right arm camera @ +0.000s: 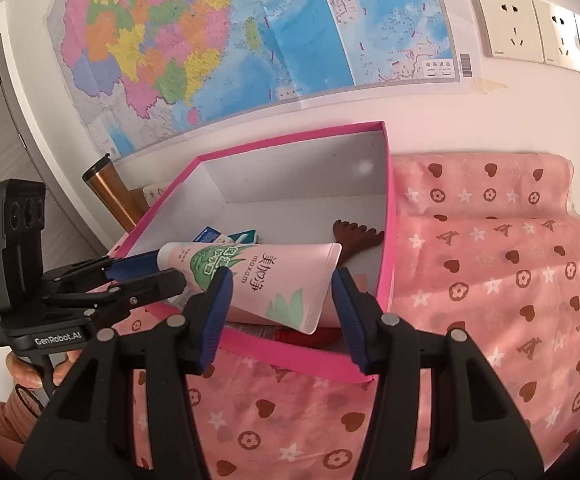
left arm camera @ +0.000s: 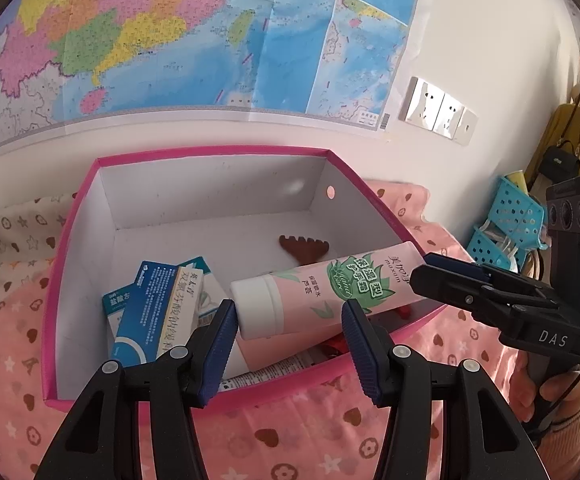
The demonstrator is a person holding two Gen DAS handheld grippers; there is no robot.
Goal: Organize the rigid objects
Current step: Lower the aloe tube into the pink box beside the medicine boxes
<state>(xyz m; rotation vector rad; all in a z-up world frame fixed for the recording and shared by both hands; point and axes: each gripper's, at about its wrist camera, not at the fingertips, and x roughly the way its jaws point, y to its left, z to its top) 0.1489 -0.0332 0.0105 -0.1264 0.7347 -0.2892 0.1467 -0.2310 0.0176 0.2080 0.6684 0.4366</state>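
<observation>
Over the pink box (left arm camera: 70, 280), both the left claw (left arm camera: 290, 320) and the right claw (right arm camera: 282, 296) grip the tube (right arm camera: 274, 280).

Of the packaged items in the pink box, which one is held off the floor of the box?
The pink hand-cream tube with the white cap: both tools grip it, one at each end. The blue-and-white medicine cartons lie loose inside the box.

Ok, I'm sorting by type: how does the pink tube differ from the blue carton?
The pink tube is round-bodied with a white cap; the blue carton is flat-sided and boxy. The pink tube hangs above the pink box, off its floor; the blue carton leans inside it. Both carry printed text.
</observation>
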